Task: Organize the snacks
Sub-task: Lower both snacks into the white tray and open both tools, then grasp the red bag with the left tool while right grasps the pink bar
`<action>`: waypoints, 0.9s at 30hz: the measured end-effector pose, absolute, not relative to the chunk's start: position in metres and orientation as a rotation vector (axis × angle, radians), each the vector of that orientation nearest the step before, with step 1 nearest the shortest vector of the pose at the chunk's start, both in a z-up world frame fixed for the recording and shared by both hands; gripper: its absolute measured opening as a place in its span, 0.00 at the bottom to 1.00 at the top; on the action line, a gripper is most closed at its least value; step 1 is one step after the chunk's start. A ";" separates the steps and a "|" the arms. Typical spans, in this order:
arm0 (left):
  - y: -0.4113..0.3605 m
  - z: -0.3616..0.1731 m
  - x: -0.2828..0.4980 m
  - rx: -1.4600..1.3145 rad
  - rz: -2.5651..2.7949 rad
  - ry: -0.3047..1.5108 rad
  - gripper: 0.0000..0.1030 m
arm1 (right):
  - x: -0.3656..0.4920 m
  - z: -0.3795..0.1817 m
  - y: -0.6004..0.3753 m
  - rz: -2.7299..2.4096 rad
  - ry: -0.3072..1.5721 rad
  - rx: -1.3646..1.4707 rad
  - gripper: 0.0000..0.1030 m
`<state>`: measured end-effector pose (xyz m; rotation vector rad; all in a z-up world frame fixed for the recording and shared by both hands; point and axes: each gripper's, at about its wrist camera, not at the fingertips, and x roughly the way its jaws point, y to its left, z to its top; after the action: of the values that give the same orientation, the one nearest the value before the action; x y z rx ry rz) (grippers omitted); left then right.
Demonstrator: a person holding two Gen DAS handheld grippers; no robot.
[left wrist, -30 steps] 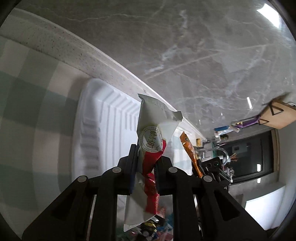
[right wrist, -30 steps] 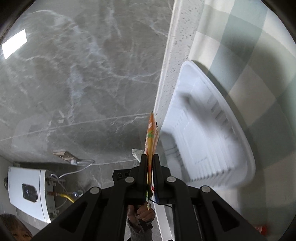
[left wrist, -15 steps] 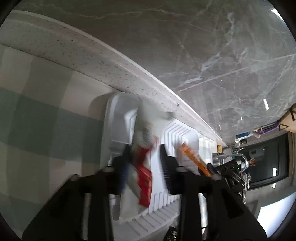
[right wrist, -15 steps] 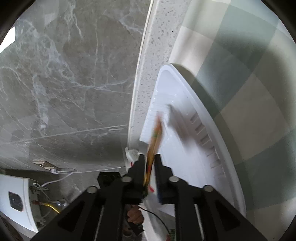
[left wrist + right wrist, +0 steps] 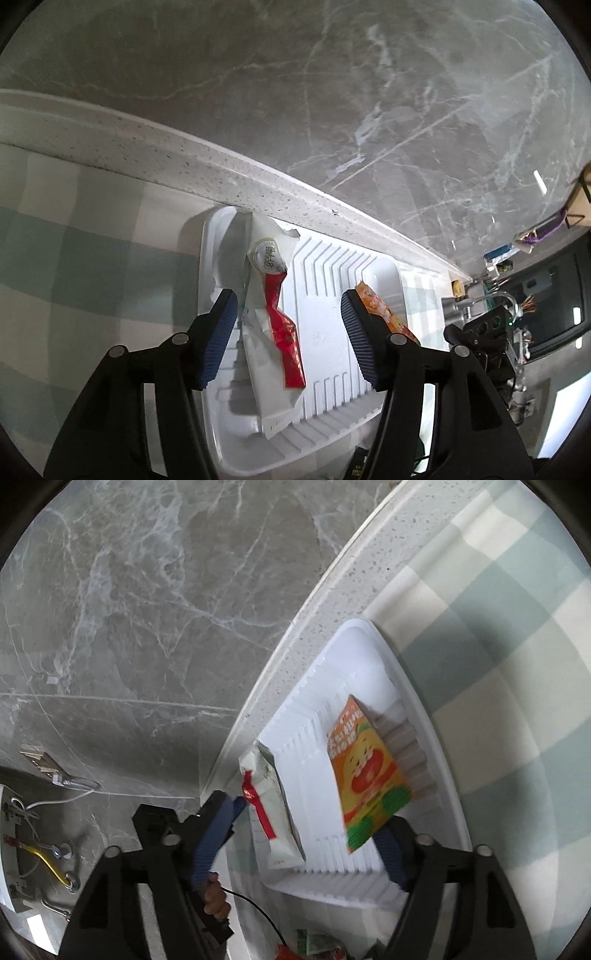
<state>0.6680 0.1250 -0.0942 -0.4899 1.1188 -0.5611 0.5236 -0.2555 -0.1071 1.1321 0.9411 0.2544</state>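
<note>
No text is legible: the round seal on the white-and-red snack packet [image 5: 266, 257] and the lettering on the orange cartoon-face snack packet [image 5: 365, 771] are too blurred.

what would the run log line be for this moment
stage: release into white tray | left hand-held gripper: opening, white-red packet lies in tray | right hand-held gripper: opening, orange packet dropping in tray

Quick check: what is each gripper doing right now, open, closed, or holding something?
Left gripper: jaws opening, white-and-red packet lies loose between them in the tray.
Right gripper: jaws opening, orange packet released.
</note>
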 end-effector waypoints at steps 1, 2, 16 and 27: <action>0.124 -0.092 0.665 -0.485 -0.562 1.114 0.55 | 0.521 -0.108 -0.257 0.249 0.950 1.133 0.78; 0.123 -0.089 0.662 -0.480 -0.561 1.108 0.55 | 0.519 -0.108 -0.256 0.253 0.957 1.143 0.78; 0.111 -0.055 0.594 -0.357 -0.573 1.062 0.55 | 0.450 -0.083 -0.235 0.311 0.978 1.163 0.82; 0.128 -0.032 0.482 -0.065 -0.687 1.066 0.55 | 0.350 -0.062 -0.237 0.321 0.962 1.078 0.87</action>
<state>0.4821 0.1277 -0.0325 -0.0652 1.0659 -0.6866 0.3500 -0.2371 -0.0622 1.0776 0.9619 0.3215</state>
